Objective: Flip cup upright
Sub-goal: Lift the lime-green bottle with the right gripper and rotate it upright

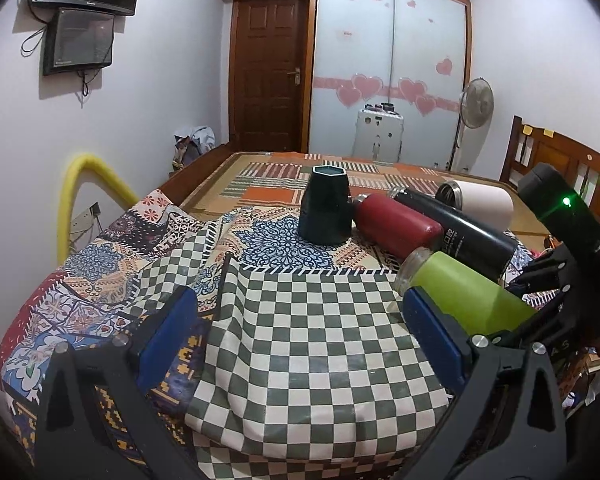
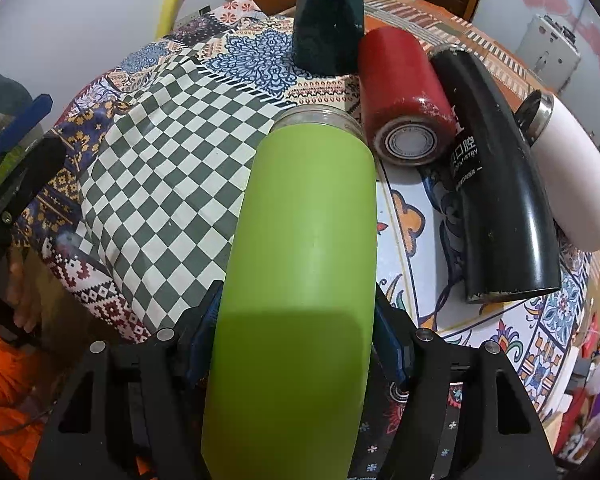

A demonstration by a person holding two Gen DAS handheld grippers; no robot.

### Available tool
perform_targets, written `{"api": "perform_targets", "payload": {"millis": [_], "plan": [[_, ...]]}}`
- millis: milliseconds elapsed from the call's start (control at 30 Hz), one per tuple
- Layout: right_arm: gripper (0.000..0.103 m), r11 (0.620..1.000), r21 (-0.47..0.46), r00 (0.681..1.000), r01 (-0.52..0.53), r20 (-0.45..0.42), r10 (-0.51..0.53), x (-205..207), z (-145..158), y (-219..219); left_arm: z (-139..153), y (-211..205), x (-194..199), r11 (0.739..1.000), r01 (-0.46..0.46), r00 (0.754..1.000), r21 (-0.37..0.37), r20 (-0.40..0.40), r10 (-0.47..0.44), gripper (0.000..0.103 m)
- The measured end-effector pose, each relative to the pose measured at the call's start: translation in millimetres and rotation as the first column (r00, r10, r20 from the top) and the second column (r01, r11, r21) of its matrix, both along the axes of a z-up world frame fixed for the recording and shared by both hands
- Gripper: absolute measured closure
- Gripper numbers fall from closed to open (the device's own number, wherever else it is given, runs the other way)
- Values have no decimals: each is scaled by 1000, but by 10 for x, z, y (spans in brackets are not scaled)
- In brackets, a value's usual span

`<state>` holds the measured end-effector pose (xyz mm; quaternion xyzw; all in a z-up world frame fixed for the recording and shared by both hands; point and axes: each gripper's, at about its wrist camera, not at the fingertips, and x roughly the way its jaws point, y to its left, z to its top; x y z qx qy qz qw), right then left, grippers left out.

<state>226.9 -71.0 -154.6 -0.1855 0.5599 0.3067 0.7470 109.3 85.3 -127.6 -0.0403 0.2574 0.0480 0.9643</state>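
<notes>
A green cup [image 2: 300, 264] with a clear glass mouth lies on its side across the checked cloth [image 2: 164, 184], mouth pointing away. My right gripper [image 2: 296, 344] is shut on its lower body, blue pads on both sides. The same green cup shows in the left wrist view [image 1: 464, 292], with the right gripper's black body behind it. My left gripper [image 1: 300, 332] is open and empty over the checked cloth [image 1: 312, 344], just left of the green cup. A dark green hexagonal cup [image 1: 326, 204] [image 2: 328, 28] stands with its mouth down farther back.
A red flask [image 2: 404, 100], a black flask [image 2: 500, 184] and a white flask [image 2: 572, 172] lie on their sides to the right of the green cup. The patterned cloth covers a table in front of a bed. A yellow padded rail [image 1: 80, 196] stands at the left.
</notes>
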Motion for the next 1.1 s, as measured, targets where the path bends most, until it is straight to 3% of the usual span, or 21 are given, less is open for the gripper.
{"api": "perform_targets", "payload": {"millis": [267,400,567,700,833,967,1033,1100], "plan": [[36,1000,-4,999,-14,-33,14,17,102,-40,0,-50,82,1000,21,999,-20,-34,-21,0],[27,999,51,1000,6,30,-8,-75,314,-229,46,-152,163,997,54,996,-46,-62,-56,0],[27,990,113,986,80,138,-96,-187,532,-613,170,-439,290,989,126,986,-78,-101,-133,0],[27,977,149,946,152,265,-187,-283,668,-960,172,-677,491,976,166,963,-139,-192,-191,0],[26,962,197,918,191,312,-246,-346,744,-1225,84,-895,741,965,191,917,-181,-317,-241,0],[26,951,226,889,210,360,-282,-389,720,-1388,-20,-1117,922,965,207,873,-162,-415,-257,0],[26,947,237,881,216,371,-293,-364,713,-1447,-80,-1186,1012,965,205,849,-165,-461,-259,12],[26,943,250,872,222,382,-306,-396,691,-1534,-129,-1215,1093,968,189,831,-165,-498,-247,13]]}}
